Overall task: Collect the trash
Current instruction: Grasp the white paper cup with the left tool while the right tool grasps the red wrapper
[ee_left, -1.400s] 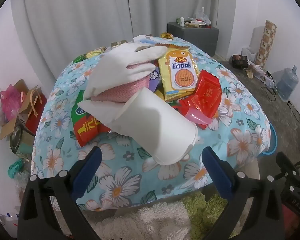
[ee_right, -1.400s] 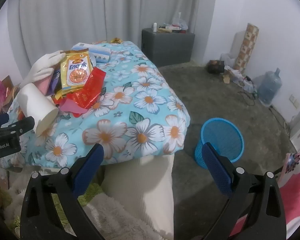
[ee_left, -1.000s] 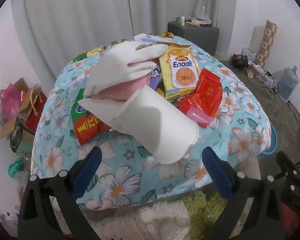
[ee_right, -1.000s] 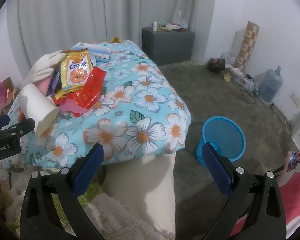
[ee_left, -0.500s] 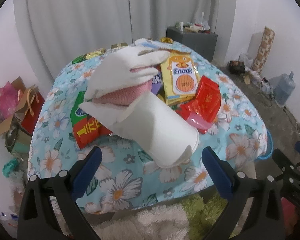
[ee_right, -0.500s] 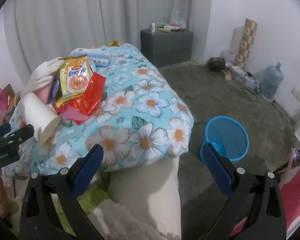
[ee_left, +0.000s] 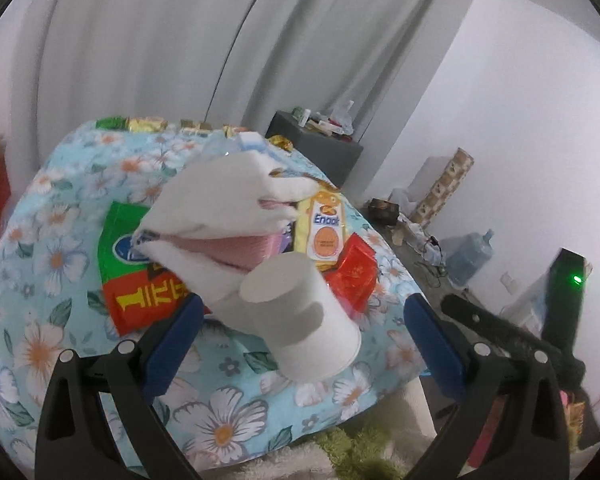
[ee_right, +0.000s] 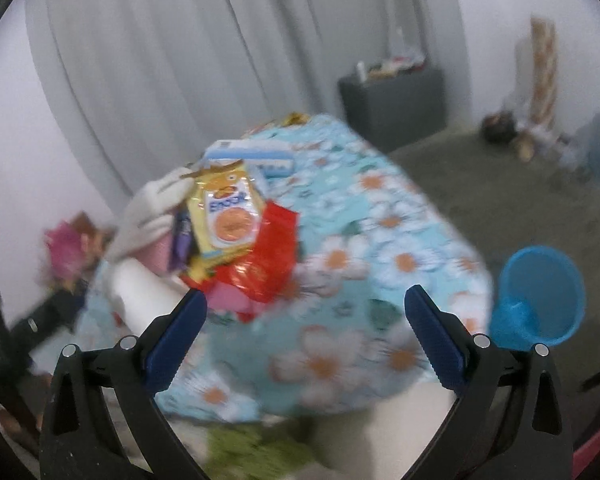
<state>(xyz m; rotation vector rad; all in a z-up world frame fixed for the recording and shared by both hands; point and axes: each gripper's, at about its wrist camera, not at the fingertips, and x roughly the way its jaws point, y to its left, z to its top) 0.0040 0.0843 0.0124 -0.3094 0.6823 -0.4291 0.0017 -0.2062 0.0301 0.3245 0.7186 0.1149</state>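
Trash w/ white paper cup (ee_left: 304, 316) lies piled on floral table (ee_left: 60, 344); blue bin (ee_right: 540, 300) beside table looks empty. Left gripper (ee_left: 300, 344) & right gripper (ee_right: 304, 336) both spread, holding nothing. Collection not begun.

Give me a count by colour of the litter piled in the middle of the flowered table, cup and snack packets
White: 1, the paper cup
Yellow: 1, the Enaak packet
Red: 1, the foil wrapper
Green and red: 1, the large packet
Purple: 1, the wrapper edge
Total: 5, leaving out the small wrappers at the far edge, which are too small to count.
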